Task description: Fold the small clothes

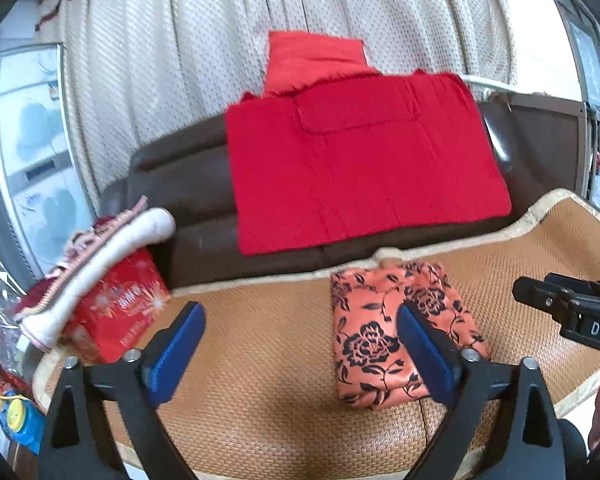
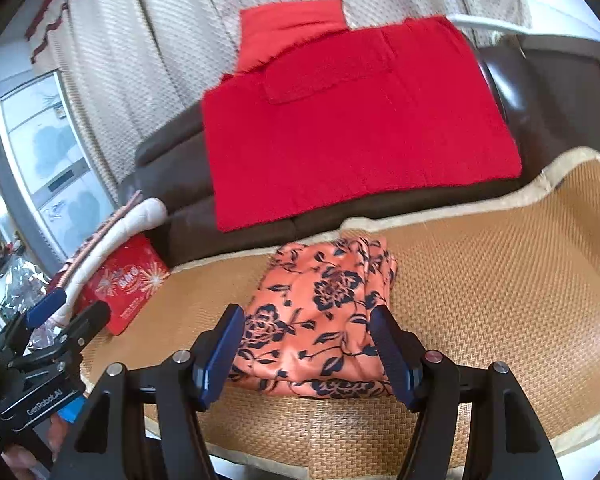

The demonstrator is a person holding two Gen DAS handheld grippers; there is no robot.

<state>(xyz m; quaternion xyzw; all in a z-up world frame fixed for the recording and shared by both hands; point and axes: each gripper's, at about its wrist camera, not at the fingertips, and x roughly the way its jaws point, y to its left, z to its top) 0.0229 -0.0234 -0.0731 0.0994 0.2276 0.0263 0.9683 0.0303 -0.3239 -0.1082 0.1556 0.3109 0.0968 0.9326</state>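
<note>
Left wrist view: your left gripper (image 1: 300, 354) and right gripper (image 2: 306, 354) gape empty above the folded floral garment (image 1: 400, 332) on the woven mat (image 1: 260, 360).

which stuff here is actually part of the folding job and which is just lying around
Part of the job:
- folded orange floral garment on the woven mat
- left gripper, open
- right gripper, open

Just lying about:
- red cloth on the dark sofa back
- red gift box
- rolled white textile
- curtain
</note>
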